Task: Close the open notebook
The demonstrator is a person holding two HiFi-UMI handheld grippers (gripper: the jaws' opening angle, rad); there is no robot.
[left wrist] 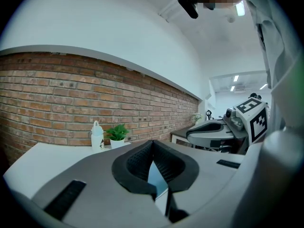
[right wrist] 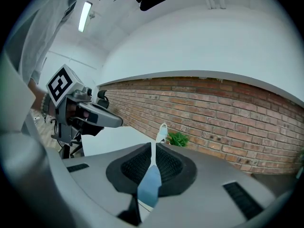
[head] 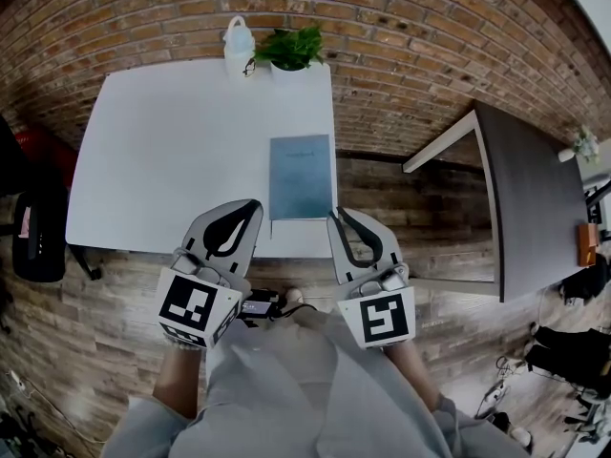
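While upright, pot (head: 287,69) with plant (head: 291,46) beyond notebook (head: 300,176)

The flat rectangular notebook (head: 301,176) reads plain blue-grey to me, the rectangular tabletop (head: 162,160) white. The small leafy plant (head: 291,46) is green, its pot white, the plastic bottle (head: 239,41) white. The brick wall (head: 401,27) is red-brown with pale mortar lines. My left claw (head: 250,206) and right claw (head: 337,215) are grey, with black-and-white marker cubes.

Looking steeply down from the head onto the bench (head: 172,151); riding left tool (head: 255,202) and right tool (head: 334,214), facing the same plant (head: 291,48).
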